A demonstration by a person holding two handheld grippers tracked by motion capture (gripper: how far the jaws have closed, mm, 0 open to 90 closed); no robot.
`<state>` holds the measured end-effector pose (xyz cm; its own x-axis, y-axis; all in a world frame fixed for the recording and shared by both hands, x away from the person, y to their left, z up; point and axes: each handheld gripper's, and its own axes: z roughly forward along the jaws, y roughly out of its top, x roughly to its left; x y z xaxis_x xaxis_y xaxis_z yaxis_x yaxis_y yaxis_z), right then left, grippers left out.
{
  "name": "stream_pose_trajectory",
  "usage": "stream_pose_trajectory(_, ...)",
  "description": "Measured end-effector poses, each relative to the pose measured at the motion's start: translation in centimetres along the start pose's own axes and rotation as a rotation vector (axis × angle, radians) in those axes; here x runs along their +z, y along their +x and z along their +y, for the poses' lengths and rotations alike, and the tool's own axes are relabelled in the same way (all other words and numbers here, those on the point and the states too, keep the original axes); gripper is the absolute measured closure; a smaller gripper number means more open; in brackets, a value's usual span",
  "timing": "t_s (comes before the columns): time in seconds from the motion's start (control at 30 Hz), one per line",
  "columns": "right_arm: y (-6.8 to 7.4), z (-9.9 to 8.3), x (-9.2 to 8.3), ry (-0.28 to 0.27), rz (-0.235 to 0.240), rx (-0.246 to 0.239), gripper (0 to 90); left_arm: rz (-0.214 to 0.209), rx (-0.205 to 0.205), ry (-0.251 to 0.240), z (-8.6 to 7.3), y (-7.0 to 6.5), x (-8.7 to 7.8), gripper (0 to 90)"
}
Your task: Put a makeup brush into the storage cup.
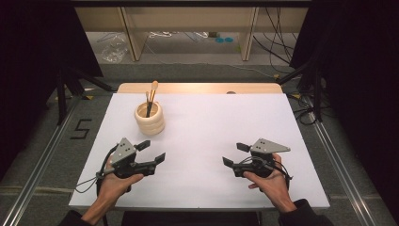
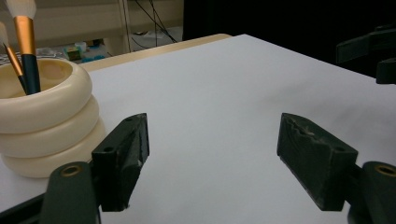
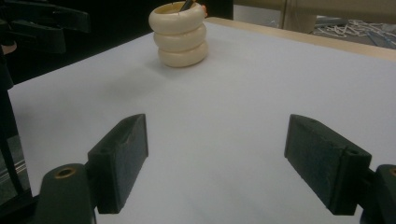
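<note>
- The left gripper [image 1: 151, 150], held in a person's left hand [image 1: 113, 181], hovers low over the white table [image 1: 211, 127], jaws spread wide with nothing between them.
- A cream ringed holder [image 1: 150, 118] stands just ahead of it, slightly to its left, with makeup brushes [image 1: 151, 98] upright inside.
- The right gripper [image 1: 235, 154], also gaping and empty, sits well apart, the holder far ahead on its left [image 3: 179, 34].
</note>
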<state>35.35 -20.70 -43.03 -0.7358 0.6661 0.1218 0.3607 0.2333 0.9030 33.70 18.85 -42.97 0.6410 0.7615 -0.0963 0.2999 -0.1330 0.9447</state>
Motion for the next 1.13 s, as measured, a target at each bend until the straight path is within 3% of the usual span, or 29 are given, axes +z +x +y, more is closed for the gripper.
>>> stream_pose_trajectory(0.1,0.02,-0.02,-0.05,-0.003,0.001,0.001,22.6,0.001,-0.008,-0.005,-0.18,-0.25,-0.29,25.1)
stream_pose_trajectory(0.13,0.04,-0.04,-0.06,-0.002,-0.002,0.003,22.6,-0.003,0.014,-0.002,-0.21,-0.16,-0.43,25.1)
stream_pose_trajectory(0.27,0.13,-0.13,-0.22,-0.006,0.009,0.005,22.5,-0.001,-0.011,0.004,-0.56,-0.48,-0.54,24.7)
stream_pose_trajectory(0.3,0.19,-0.18,-0.28,-0.013,-0.009,0.003,22.5,-0.002,-0.011,0.005,-0.58,-0.51,-0.56,24.7)
stream_pose_trajectory(0.47,0.45,-0.33,-0.38,-0.005,0.005,0.002,22.5,-0.008,0.013,0.021,-0.87,-0.56,-0.49,24.7)
stream_pose_trajectory(0.57,0.52,-0.39,-0.43,-0.002,0.005,0.0,22.5,-0.008,0.002,0.021,-0.93,-0.86,-0.4,24.6)
stream_pose_trajectory(0.9,0.53,-0.49,-0.33,0.003,0.006,-0.003,22.5,-0.013,0.017,0.02,-0.95,-0.76,-0.28,24.5)
stream_pose_trajectory(1.13,0.35,-0.54,-0.33,-0.001,0.004,-0.002,22.4,-0.004,-0.003,0.025,-0.92,-0.87,-0.2,24.4)
